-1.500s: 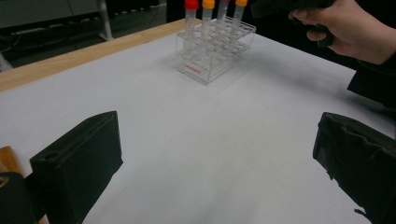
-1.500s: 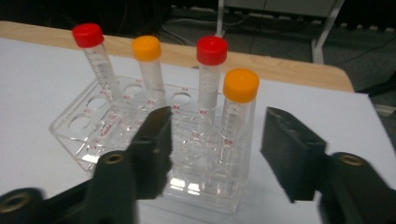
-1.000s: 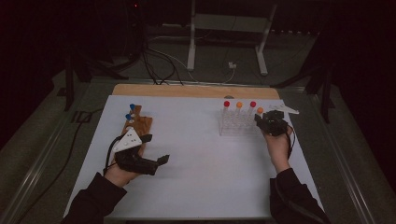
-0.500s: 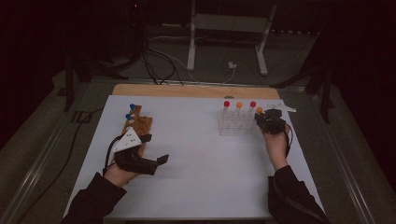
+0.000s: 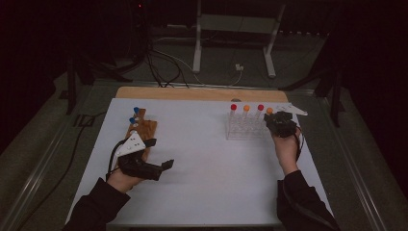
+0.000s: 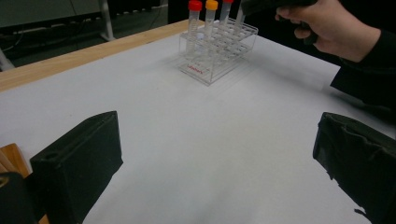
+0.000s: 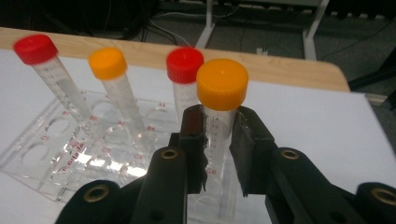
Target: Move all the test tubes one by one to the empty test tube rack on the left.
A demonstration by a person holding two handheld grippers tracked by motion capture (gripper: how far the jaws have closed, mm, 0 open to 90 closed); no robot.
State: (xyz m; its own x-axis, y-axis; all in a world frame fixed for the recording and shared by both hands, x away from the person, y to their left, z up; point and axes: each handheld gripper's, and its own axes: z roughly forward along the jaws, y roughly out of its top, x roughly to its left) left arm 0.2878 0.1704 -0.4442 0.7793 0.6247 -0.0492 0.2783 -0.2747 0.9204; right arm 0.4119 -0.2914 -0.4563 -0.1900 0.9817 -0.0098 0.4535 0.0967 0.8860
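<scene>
White tabletop [image 5: 207, 183] is holding one clear plastic rack [image 7: 70, 154] with four capped tubes, two red, two orange. Right gripper [image 7: 217, 149] has just been closing and is clamping the nearest orange-capped tube [image 7: 219, 121]; left gripper [image 6: 215, 168] is sitting wide apart, empty.

Red lettering on clear rack [image 6: 204, 70] front and hole numbers [image 7: 150, 127], too blurred to read.

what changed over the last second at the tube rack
The right gripper has just been closing its jaws, now clamped on the clear orange-capped tube standing at the end of the clear plastic rack. The hand itself barely shifted. The left gripper rests open, and the other three capped tubes kept their places.
</scene>
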